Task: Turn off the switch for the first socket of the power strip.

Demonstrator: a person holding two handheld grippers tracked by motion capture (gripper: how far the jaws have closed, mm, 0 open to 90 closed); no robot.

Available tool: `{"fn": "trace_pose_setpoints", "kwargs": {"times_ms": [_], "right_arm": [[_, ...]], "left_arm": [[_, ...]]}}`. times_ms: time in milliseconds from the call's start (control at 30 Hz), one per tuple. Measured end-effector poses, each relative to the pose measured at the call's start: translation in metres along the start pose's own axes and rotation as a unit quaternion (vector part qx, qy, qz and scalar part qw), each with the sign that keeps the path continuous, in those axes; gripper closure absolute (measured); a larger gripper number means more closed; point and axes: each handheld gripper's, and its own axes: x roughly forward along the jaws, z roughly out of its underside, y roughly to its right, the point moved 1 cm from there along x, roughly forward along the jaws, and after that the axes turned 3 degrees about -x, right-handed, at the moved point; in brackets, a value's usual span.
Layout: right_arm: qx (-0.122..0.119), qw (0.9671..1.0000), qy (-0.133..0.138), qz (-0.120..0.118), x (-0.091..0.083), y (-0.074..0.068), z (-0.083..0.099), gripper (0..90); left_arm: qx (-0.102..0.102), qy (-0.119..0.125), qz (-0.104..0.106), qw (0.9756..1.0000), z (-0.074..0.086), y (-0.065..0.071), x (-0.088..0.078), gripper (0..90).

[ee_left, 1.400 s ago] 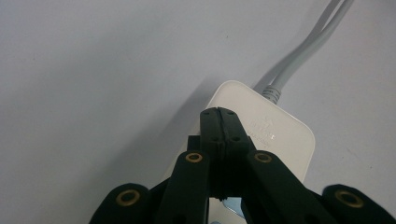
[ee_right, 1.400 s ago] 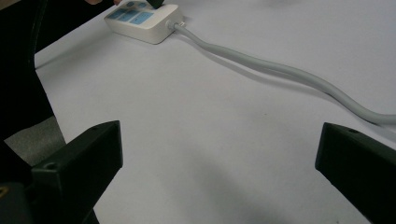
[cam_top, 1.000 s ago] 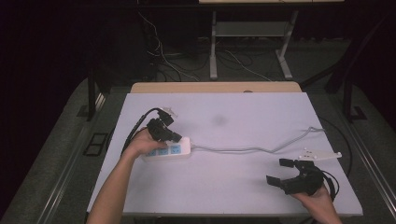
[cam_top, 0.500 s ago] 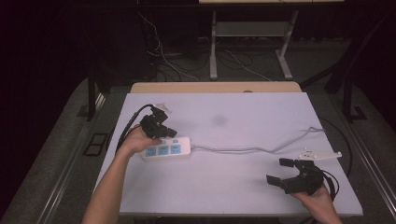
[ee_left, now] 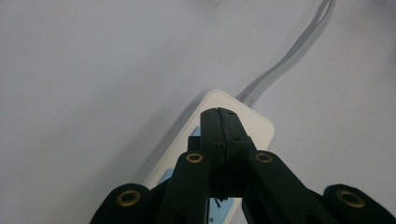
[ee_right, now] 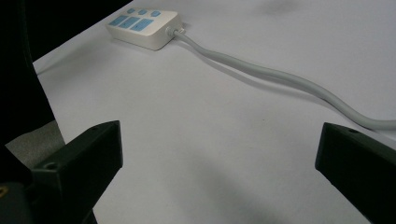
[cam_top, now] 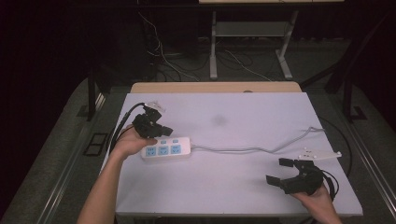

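Observation:
A white power strip (cam_top: 167, 148) with blue sockets lies on the left half of the white table (cam_top: 233, 196). Its grey cable (cam_top: 252, 150) runs off to the right. My left gripper (cam_top: 162, 130) hovers at the strip's far left corner, jaws shut with nothing between them. In the left gripper view the closed tips (ee_left: 219, 114) sit above the strip's cable end (ee_left: 256, 125). My right gripper (cam_top: 274, 170) rests open near the table's front right, pointing left. In the right gripper view its jaws stand wide apart, with the strip (ee_right: 142, 27) and the cable (ee_right: 280, 74) far ahead.
A flat white plug piece (cam_top: 320, 154) lies just beyond the right gripper, near the table's right edge. A black cable (cam_top: 122, 122) trails from the left gripper off the table's left side. Beyond the far edge, cables and a stand's legs lie on the dark floor.
My left gripper has drawn back from on top of the power strip toward its far left corner. The strip shifted slightly left. The right gripper stayed still.

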Motion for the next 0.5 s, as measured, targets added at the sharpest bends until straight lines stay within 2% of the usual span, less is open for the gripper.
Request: {"fn": "trace_pose_setpoints", "kwargs": {"times_ms": [500], "right_arm": [[0.0,1.0,0.001,0.0,0.0,0.0,0.0,0.6]], "left_arm": [[-0.02,0.047,-0.009,0.9986,0.016,0.011,-0.028,89.3]]}}
